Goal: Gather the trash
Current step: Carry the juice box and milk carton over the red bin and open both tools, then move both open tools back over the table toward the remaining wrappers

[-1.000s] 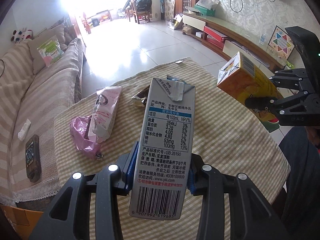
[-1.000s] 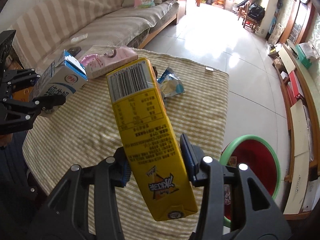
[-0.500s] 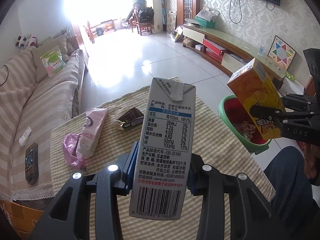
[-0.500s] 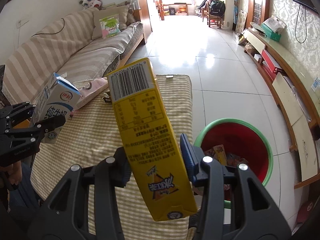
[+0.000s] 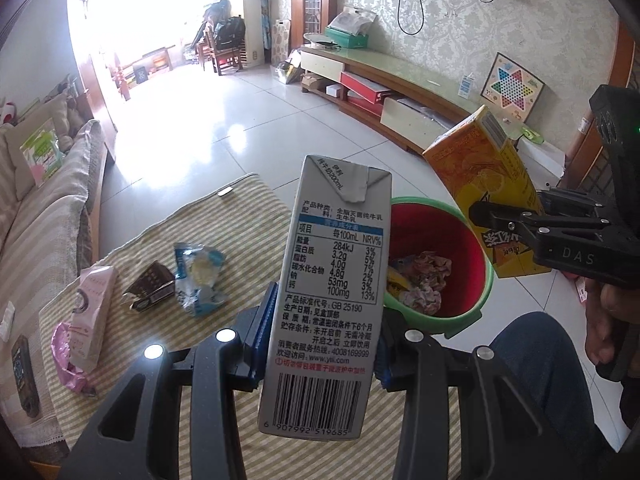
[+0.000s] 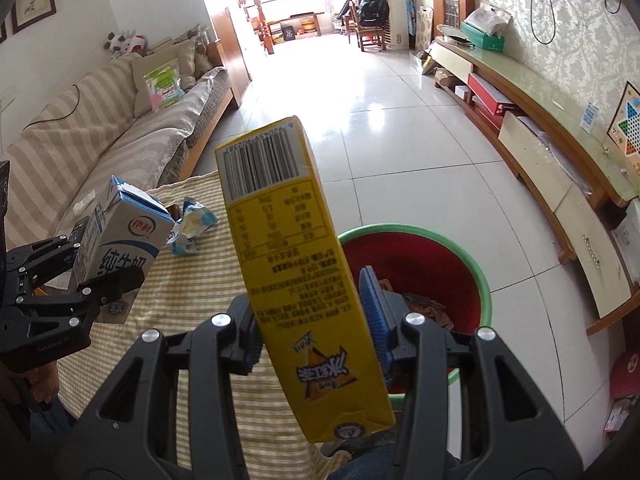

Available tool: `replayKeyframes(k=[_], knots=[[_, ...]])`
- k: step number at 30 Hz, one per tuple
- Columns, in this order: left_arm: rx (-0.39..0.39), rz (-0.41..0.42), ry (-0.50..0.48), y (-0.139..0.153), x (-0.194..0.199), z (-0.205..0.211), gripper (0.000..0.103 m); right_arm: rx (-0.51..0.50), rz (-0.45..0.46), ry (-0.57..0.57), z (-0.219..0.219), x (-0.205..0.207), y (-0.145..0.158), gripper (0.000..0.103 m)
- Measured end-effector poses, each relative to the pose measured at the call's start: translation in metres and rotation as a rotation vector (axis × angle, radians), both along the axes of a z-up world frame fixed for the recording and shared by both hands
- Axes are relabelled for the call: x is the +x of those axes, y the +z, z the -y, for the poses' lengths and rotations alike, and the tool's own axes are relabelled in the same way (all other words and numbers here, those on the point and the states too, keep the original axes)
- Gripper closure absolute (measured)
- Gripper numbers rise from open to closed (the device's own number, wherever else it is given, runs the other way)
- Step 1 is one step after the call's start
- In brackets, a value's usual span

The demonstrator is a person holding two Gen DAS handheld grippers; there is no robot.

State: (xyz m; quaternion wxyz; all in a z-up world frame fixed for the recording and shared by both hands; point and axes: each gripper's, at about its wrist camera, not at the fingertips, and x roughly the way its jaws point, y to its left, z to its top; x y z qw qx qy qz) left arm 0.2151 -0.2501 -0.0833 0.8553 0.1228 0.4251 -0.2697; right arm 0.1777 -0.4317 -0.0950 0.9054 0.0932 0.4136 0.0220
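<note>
My left gripper (image 5: 323, 344) is shut on a white and blue milk carton (image 5: 328, 280), held upright above the table's right edge. My right gripper (image 6: 310, 320) is shut on a yellow drink carton (image 6: 296, 264), barcode end up, tilted left. Each carton shows in the other view too: the yellow carton (image 5: 486, 184) above the bin's right rim, the milk carton (image 6: 120, 244) at the left. A red bin with a green rim (image 5: 436, 236) (image 6: 448, 272) stands on the floor beside the table, with crumpled wrappers inside.
The striped tablecloth (image 5: 168, 240) carries a blue and white wrapper (image 5: 198, 280), a brown wrapper (image 5: 150, 286), a pink pouch (image 5: 90, 316) and a pink bag (image 5: 64, 356). A sofa (image 6: 92, 148) lies left, a TV cabinet (image 6: 560, 152) right. A person's knee (image 5: 536, 372) is below.
Both grippers have swung right across the table with their cartons. The bin has come into view under them, and the yellow carton has rolled more upright.
</note>
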Motion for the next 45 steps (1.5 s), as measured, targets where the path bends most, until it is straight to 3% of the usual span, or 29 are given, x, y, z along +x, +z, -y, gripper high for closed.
replayKeyframes(k=[14,30,31,36,44,45], knots=[[-0.043,-0.04,-0.094,-0.021,0.018,0.103,0.065,0.057,-0.011,-0.135,0.071,-0.001,-0.023,0.061],[-0.071,-0.097,-0.078,-0.045,0.042,0.142,0.064,0.085,-0.025,-0.181,0.101,0.009,-0.038,0.061],[-0.075,-0.101,-0.078,-0.045,0.043,0.143,0.063,0.085,-0.026,-0.181,0.101,0.009,-0.038,0.061],[-0.101,-0.099,-0.076,-0.044,0.043,0.141,0.03,0.085,-0.026,-0.182,0.101,0.01,-0.038,0.061],[-0.12,-0.079,-0.003,-0.038,0.049,0.117,0.027,0.058,-0.028,-0.147,0.091,0.016,-0.038,0.061],[-0.12,-0.077,0.002,-0.037,0.051,0.113,0.027,0.054,-0.025,-0.138,0.088,0.017,-0.037,0.056]])
